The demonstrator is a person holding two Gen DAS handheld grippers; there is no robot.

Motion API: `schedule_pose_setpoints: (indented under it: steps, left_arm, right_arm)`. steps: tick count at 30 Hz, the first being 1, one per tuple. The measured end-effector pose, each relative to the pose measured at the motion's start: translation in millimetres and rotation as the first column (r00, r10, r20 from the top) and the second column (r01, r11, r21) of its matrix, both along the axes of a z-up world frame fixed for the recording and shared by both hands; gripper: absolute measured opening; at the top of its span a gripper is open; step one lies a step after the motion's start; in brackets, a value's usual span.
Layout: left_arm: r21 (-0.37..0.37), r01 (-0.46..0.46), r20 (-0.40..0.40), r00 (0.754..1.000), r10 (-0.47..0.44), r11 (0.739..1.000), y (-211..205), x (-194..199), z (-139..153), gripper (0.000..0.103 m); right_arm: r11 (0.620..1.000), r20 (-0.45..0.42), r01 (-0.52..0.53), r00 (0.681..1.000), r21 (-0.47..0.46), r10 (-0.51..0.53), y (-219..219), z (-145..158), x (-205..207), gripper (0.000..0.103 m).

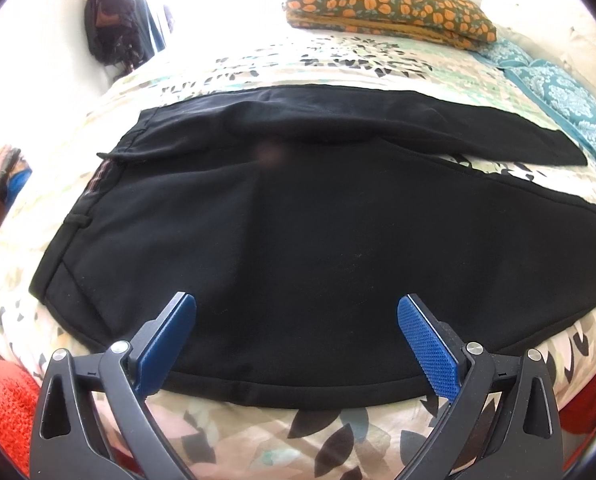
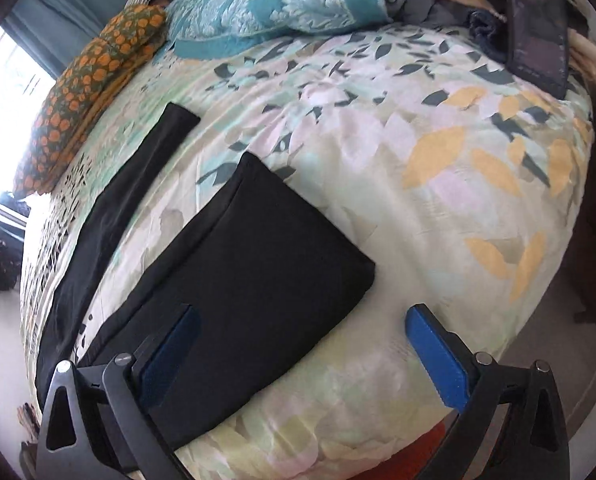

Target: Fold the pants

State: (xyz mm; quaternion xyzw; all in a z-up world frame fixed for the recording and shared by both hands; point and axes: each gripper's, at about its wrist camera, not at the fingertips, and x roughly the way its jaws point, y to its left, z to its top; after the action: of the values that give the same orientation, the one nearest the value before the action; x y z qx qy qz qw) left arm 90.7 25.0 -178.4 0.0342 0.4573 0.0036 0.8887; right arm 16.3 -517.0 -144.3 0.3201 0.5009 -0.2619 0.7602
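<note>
Black pants [image 1: 298, 216] lie flat on a floral bedspread [image 1: 258, 436], waistband to the left, the two legs running right and spread apart. My left gripper [image 1: 297, 308] is open and empty, hovering over the near leg's thigh by the bed's front edge. In the right wrist view the near leg's hem end [image 2: 258, 272] lies ahead and the far leg [image 2: 130, 184] runs off to the left. My right gripper [image 2: 302, 320] is open and empty; its left finger is over the near leg, its right finger over bare bedspread [image 2: 418, 200].
An orange-flowered folded cloth [image 1: 386, 4] and a teal patterned blanket [image 1: 570, 104] lie at the far side of the bed. A dark flat object [image 2: 538, 24] lies at the bed's far right corner. Red fabric [image 1: 2, 408] hangs below the front edge.
</note>
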Motion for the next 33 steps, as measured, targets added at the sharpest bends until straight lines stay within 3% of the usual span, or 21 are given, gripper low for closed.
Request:
schedule_pose_setpoints:
  steps: [1,2,3,6,11,13,14,17,19,21,23,25,27,30,33]
  left_arm:
    - [0.002,-0.001,0.0,1.0,0.001,1.0,0.9,0.3,-0.2,0.102]
    - [0.002,-0.002,-0.001,1.0,0.002,1.0,1.6,0.8,-0.3,0.102]
    - [-0.001,-0.003,-0.003,1.0,0.003,1.0,2.3,1.5,-0.4,0.102]
    - [-0.019,0.004,-0.01,1.0,-0.004,1.0,1.3,3.5,-0.2,0.102]
    - [-0.017,0.059,-0.047,0.997,-0.06,0.998,-15.0,6.3,-7.5,0.102]
    - [-0.033,0.064,-0.068,0.996,-0.066,0.997,-18.5,10.2,-8.1,0.102]
    - [-0.047,0.06,-0.072,0.995,-0.064,0.997,-18.1,14.8,-5.5,0.102]
    - [-0.092,0.032,-0.042,0.998,-0.036,0.995,-10.5,39.9,13.2,0.102]
    - [-0.11,0.016,0.003,1.0,-0.016,0.994,-4.3,66.4,30.2,0.102]
    - [-0.099,0.012,0.028,1.0,-0.009,0.995,-4.2,99.1,39.3,0.102]
    - [-0.032,0.029,0.025,0.999,-0.029,0.999,-13.6,137.5,35.4,0.102]
    - [0.081,0.005,0.043,0.999,-0.008,0.997,-21.6,175.1,23.4,0.102]
    - [0.145,-0.064,0.037,0.998,0.06,0.987,-20.0,207.4,5.0,0.102]
    - [0.202,-0.1,-0.069,0.991,0.116,0.974,-12.4,239.0,-38.8,0.103]
    - [0.168,-0.102,-0.007,0.994,0.105,0.98,-5.7,232.9,-48.1,0.103]
  right_arm:
    - [0.999,-0.025,0.002,1.0,-0.038,-0.003,-0.1,1.9,0.2,0.056]
    - [0.999,-0.023,0.008,1.0,-0.049,-0.01,-1.9,4.9,-1.9,0.016]
    - [0.999,-0.004,0.007,1.0,-0.032,-0.008,-4.2,7.3,-5.1,0.005]
    - [0.999,0.004,0.019,1.0,-0.05,-0.019,-6.5,19.2,-19.3,0.004]
    - [0.998,-0.054,0.064,0.996,0.0,-0.064,-17.5,4.0,-27.4,0.004]
    - [0.999,-0.073,0.033,0.997,-0.034,-0.036,-13.9,5.9,-20.1,0.007]
    - [0.999,-0.083,0.024,0.996,-0.049,-0.028,-12.4,7.7,-18.8,0.017]
    - [0.991,-0.095,0.022,0.995,-0.135,-0.035,-10.4,27.0,-22.3,0.08]
    - [0.965,-0.101,0.008,0.994,-0.262,-0.036,-5.3,53.4,-22.0,0.081]
    - [0.945,-0.078,-0.039,0.997,-0.325,0.015,7.6,78.0,-8.7,0.081]
    - [0.941,-0.028,-0.111,0.994,-0.32,0.108,30.6,96.3,17.1,0.082]
    - [0.936,0.02,-0.189,0.979,-0.298,0.205,61.3,105.2,54.2,0.084]
    - [0.93,0.059,-0.27,0.954,-0.251,0.293,96.7,100.9,96.4,0.091]
    - [0.903,0.104,-0.385,0.907,-0.19,0.409,151.5,81.7,161.0,0.091]
    - [0.85,0.132,-0.495,0.844,-0.18,0.52,207.8,57.0,220.1,0.091]
